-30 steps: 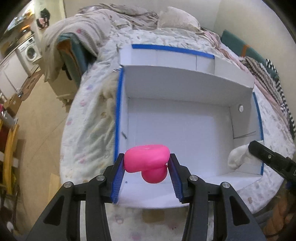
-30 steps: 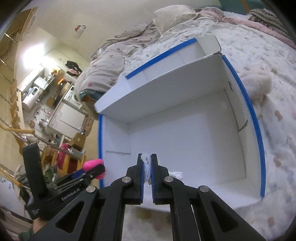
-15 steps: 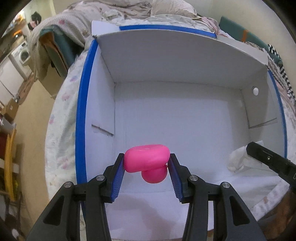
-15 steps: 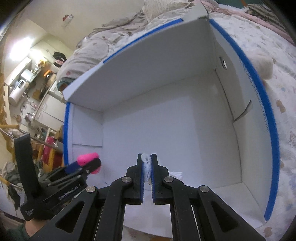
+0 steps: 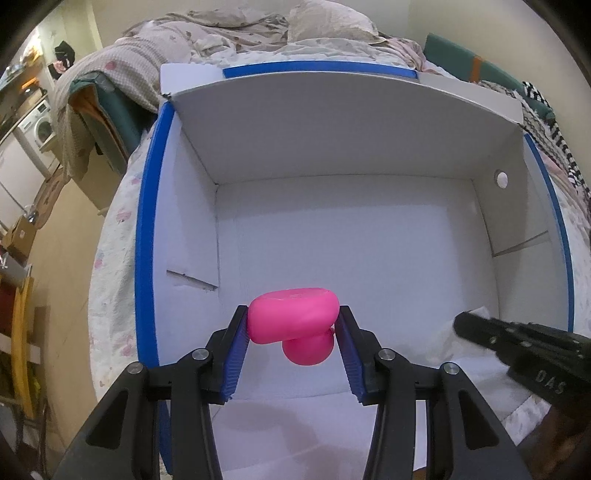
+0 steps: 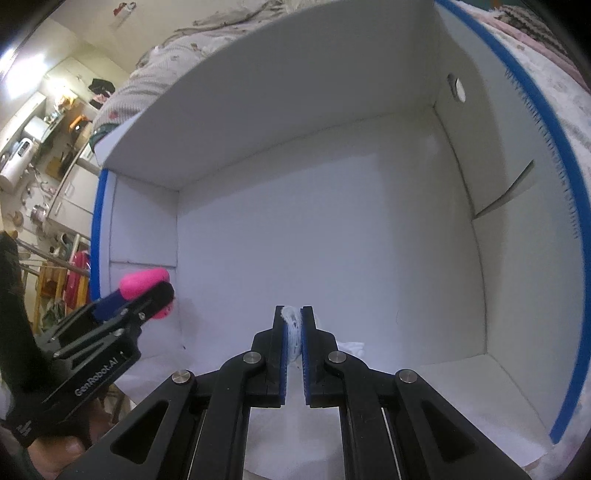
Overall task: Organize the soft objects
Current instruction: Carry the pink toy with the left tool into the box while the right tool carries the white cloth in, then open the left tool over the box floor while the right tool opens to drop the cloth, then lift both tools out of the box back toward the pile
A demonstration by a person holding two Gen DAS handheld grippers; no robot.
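My left gripper [image 5: 293, 332] is shut on a pink soft toy [image 5: 291, 319], mushroom-shaped, and holds it over the front of a white open box [image 5: 332, 236] with blue-taped edges. My right gripper [image 6: 293, 325] is shut on a white soft cloth [image 6: 294, 330] and holds it inside the same box [image 6: 332, 229], low near the front. In the left wrist view the right gripper [image 5: 517, 347] enters from the right with the white cloth [image 5: 476, 314] at its tip. In the right wrist view the left gripper [image 6: 147, 295] with the pink toy [image 6: 144, 282] is at the left.
The box lies on a bed with a pale patterned cover [image 5: 114, 258]. Crumpled bedding and a pillow [image 5: 325, 22] lie behind it. Striped fabric [image 5: 554, 129] is at the right. Floor and a washing machine [image 5: 40, 125] are at the left.
Both grippers have moved forward and down into the box, which now fills both views. Both still hold their objects.
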